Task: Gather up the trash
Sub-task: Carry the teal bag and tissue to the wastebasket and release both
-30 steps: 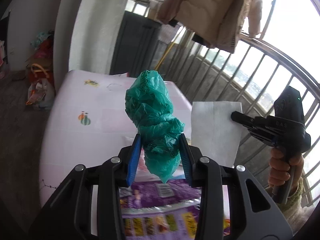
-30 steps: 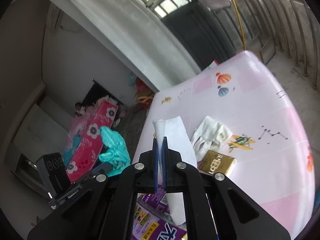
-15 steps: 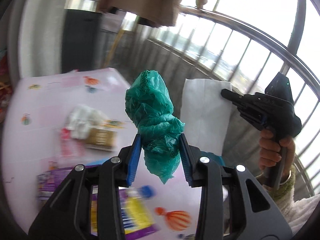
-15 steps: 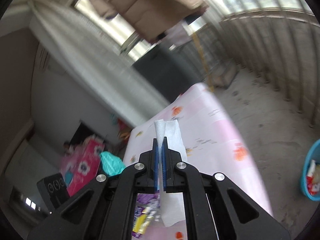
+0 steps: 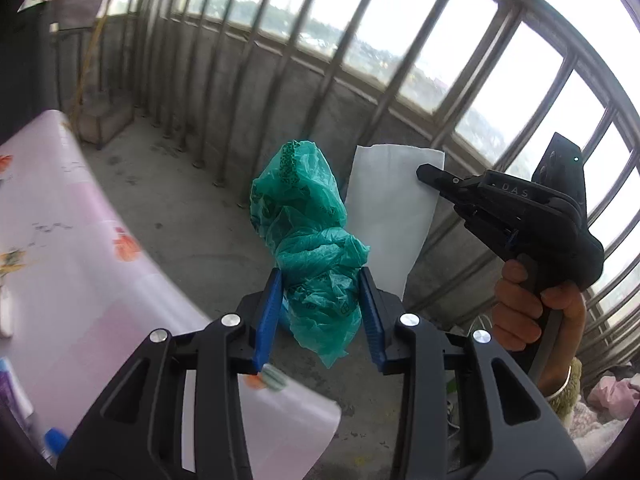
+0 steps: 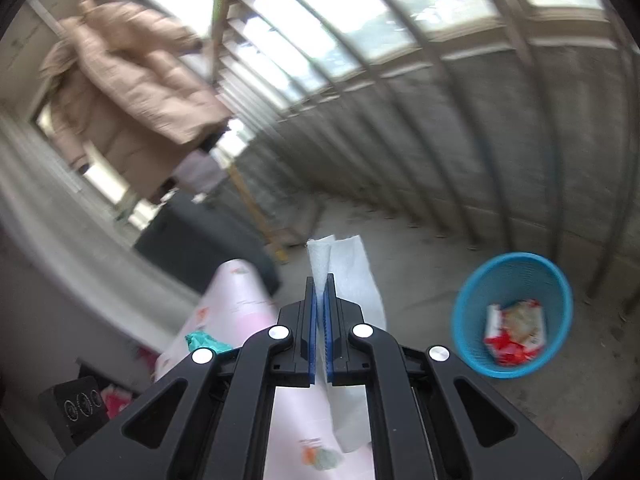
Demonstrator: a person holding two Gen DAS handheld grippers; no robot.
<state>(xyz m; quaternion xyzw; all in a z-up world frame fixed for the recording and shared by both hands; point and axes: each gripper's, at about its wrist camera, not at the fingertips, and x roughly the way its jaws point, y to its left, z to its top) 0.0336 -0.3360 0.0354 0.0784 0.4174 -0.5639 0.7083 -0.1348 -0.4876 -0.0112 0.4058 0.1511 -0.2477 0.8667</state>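
My left gripper [image 5: 320, 280] is shut on a crumpled green plastic bag [image 5: 308, 236] and holds it in the air past the table's edge. My right gripper [image 6: 319, 280] is shut on a white paper tissue [image 6: 352, 276]; it also shows in the left wrist view [image 5: 430, 180], holding the tissue [image 5: 392, 220] just right of the bag. A blue mesh trash basket [image 6: 516, 276] stands on the concrete floor at the right, with a red and white wrapper [image 6: 512, 336] inside. A bit of the green bag [image 6: 204, 342] shows at lower left.
The pink-covered table [image 5: 60, 240] is at the left, with a purple packet at its near edge. A low concrete wall with metal railing [image 5: 360, 68] runs behind. A beige coat [image 6: 132, 88] hangs above. The person's hand [image 5: 532, 312] holds the right gripper.
Both grippers have swung right, away from the table and towards the railing and floor. The blue basket has come fully into the right wrist view. Both grips are unchanged.
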